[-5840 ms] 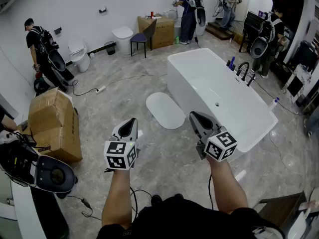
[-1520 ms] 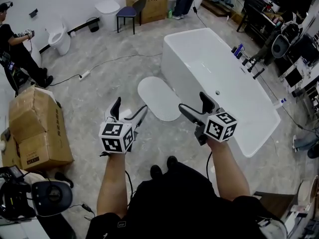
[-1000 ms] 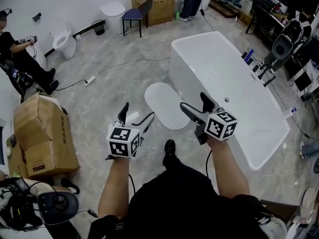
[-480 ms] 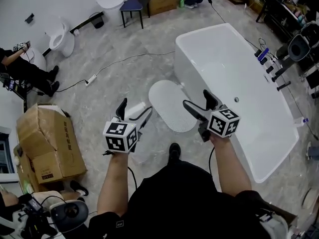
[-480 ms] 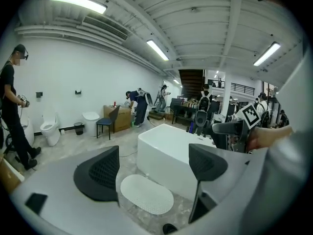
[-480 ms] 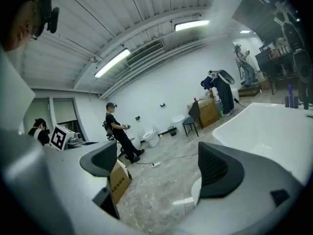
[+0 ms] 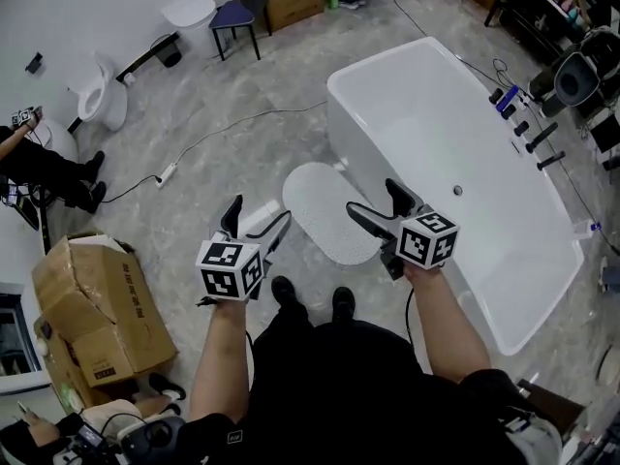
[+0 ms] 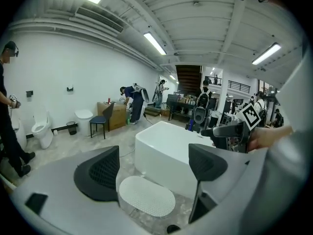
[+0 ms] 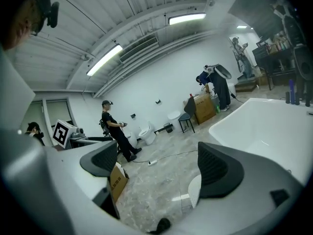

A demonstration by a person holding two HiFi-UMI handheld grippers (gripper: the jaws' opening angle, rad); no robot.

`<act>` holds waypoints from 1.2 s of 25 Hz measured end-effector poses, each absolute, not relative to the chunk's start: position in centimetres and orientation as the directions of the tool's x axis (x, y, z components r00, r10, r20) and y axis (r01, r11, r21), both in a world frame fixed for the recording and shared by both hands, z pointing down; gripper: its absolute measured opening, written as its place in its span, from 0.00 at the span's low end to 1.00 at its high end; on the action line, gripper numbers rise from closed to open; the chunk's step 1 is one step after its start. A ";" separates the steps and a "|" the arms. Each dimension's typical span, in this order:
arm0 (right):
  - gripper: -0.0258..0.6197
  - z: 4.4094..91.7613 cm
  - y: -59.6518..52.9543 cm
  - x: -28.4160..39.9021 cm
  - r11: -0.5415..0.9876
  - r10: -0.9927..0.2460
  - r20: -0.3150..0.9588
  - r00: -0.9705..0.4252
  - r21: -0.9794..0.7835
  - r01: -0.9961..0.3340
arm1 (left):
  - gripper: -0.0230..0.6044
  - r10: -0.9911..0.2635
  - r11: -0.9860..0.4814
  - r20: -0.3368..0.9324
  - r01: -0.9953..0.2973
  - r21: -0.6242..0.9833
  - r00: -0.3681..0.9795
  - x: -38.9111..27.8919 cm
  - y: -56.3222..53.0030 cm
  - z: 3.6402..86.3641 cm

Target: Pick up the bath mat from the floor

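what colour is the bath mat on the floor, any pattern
White, with a fine dotted texture. The bath mat shows best in the left gripper view.

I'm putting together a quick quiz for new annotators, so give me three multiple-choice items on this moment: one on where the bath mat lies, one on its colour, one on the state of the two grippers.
1. Where does the bath mat lie?
A. Inside the bathtub
B. Flat on the floor beside the bathtub
C. Draped over the bathtub's rim

2. What colour is the bath mat?
A. Blue
B. Black
C. White

3. How do the left gripper and the right gripper stand?
A. Both open, holding nothing
B. Left shut on the bath mat
C. Both shut on the bath mat

Answers:
1 B: the head view shows it lying on the grey floor next to the bathtub's outer wall.
2 C: it is as white as the bathtub.
3 A: each gripper view shows its jaws apart with nothing held between them.
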State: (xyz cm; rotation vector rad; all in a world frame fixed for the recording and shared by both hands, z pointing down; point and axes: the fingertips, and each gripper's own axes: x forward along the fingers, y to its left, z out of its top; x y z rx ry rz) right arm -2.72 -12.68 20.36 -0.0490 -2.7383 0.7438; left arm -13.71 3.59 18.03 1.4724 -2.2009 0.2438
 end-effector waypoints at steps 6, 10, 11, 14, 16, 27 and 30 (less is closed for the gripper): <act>0.85 21.6 -13.3 -4.8 0.864 0.024 0.328 -0.945 -0.481 -0.145 | 0.77 -0.858 0.329 0.458 -0.934 0.143 -0.232 -18.9 1.6 18.6; 0.85 21.4 -13.8 -7.6 0.846 -0.078 0.344 -0.936 -0.473 -0.245 | 0.76 -0.880 0.226 0.454 -0.963 0.149 -0.136 -23.5 -0.5 18.4; 0.85 21.3 -13.9 -8.2 0.839 -0.104 0.345 -0.933 -0.473 -0.269 | 0.76 -0.885 0.192 0.453 -0.971 0.144 -0.108 -24.3 -1.2 18.2; 0.85 21.1 -14.1 -9.4 0.818 -0.176 0.344 -0.922 -0.471 -0.332 | 0.75 -0.891 0.091 0.452 -0.990 0.104 -0.035 -26.3 -2.9 17.7; 0.85 21.0 -14.2 -9.8 0.798 -0.232 0.340 -0.911 -0.469 -0.378 | 0.74 -0.891 0.040 0.455 -0.994 0.099 0.010 -27.5 -3.3 17.9; 0.85 23.9 -13.4 -3.1 0.654 -0.418 0.381 -0.825 -0.504 -0.564 | 0.68 -0.847 -0.124 0.499 -0.981 0.150 0.183 -24.8 -5.7 21.1; 0.84 24.4 -14.2 -0.2 0.641 -0.445 0.382 -0.810 -0.496 -0.586 | 0.66 -0.841 -0.150 0.500 -0.977 0.155 0.208 -21.9 -6.8 21.6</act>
